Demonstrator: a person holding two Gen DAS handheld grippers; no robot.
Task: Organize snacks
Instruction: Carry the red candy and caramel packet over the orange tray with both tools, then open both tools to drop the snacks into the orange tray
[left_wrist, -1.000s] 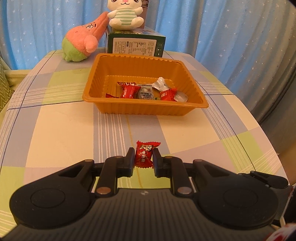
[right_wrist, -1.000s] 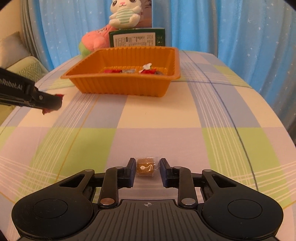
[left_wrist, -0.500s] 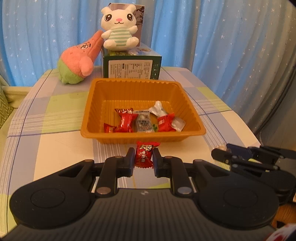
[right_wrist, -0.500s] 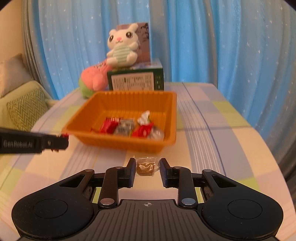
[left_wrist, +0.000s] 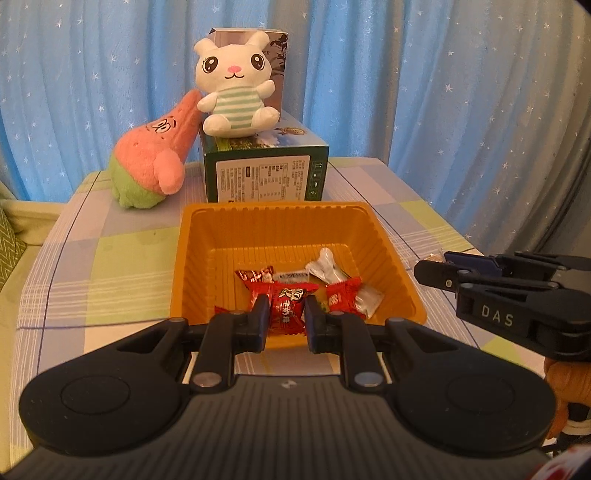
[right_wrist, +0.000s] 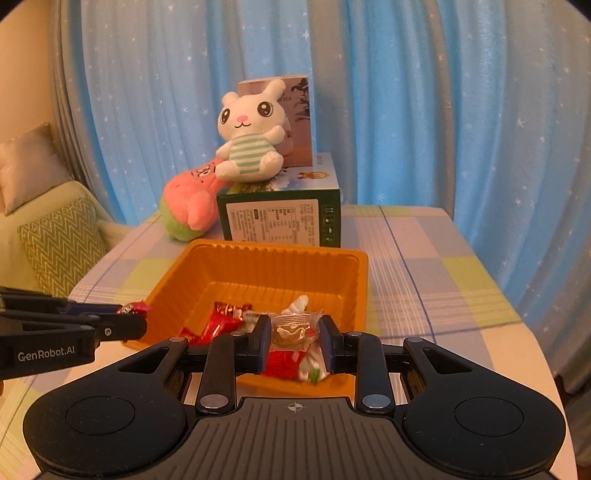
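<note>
My left gripper (left_wrist: 286, 314) is shut on a red wrapped candy (left_wrist: 289, 304) and holds it over the near rim of the orange tray (left_wrist: 192, 258). My right gripper (right_wrist: 293, 332) is shut on a clear-wrapped brown candy (right_wrist: 293, 330) above the tray's near rim (right_wrist: 354, 280). Several red and silver wrapped snacks (left_wrist: 343, 291) lie in the tray. The right gripper shows in the left wrist view (left_wrist: 424, 271) at the tray's right side. The left gripper shows in the right wrist view (right_wrist: 138, 317) at the tray's left side.
Behind the tray stands a green box (left_wrist: 264, 173) with a white bunny plush (left_wrist: 236, 85) on top. A pink and green plush (left_wrist: 151, 162) lies left of it. Blue star curtains hang behind the checked table (left_wrist: 110, 266). A sofa with cushions (right_wrist: 59, 243) stands left.
Both grippers rose from the table with their candies and moved forward to the tray. Each now hangs over the tray's near edge.
</note>
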